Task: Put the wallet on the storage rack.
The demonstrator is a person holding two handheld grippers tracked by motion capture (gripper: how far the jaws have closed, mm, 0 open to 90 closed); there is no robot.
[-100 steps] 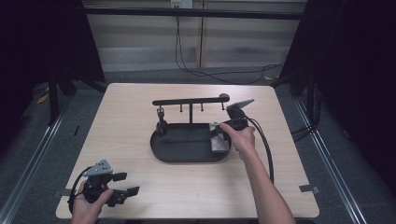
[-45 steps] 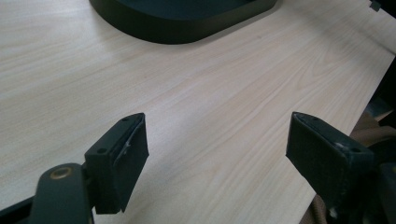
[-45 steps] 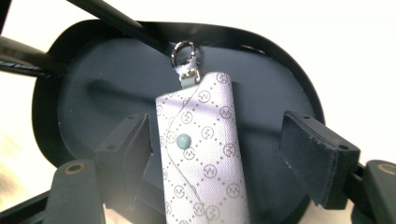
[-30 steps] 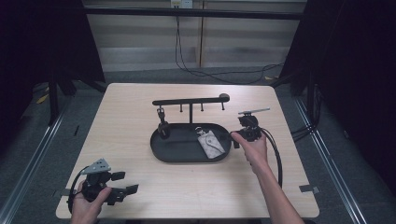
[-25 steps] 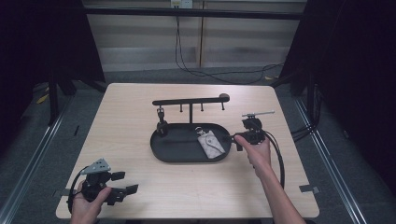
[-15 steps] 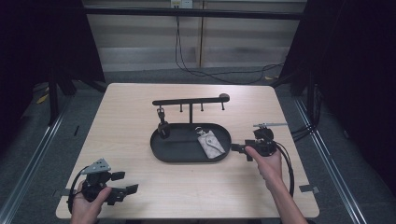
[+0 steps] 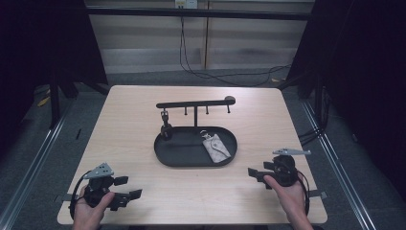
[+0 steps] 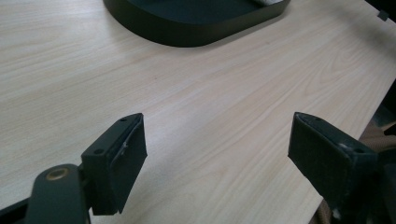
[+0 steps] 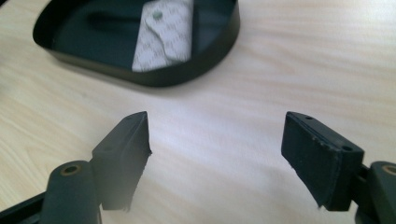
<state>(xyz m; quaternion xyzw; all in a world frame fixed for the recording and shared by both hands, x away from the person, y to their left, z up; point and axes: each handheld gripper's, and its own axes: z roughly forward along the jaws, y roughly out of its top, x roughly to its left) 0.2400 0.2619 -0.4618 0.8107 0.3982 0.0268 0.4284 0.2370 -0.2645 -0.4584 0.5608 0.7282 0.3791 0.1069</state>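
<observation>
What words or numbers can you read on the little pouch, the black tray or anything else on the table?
None can be read.
The pouch has a faint repeating pattern, too blurred to read.
The black tray and the hook stand bear no writing.
The table has none either.

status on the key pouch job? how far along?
Done: the key pouch lies flat in the black tray, under the hook stand. In hand: nothing; the right gripper has jaws just opened and empty, off the tray. The left gripper rests open near the table's front edge. Left: apparently nothing.
</observation>
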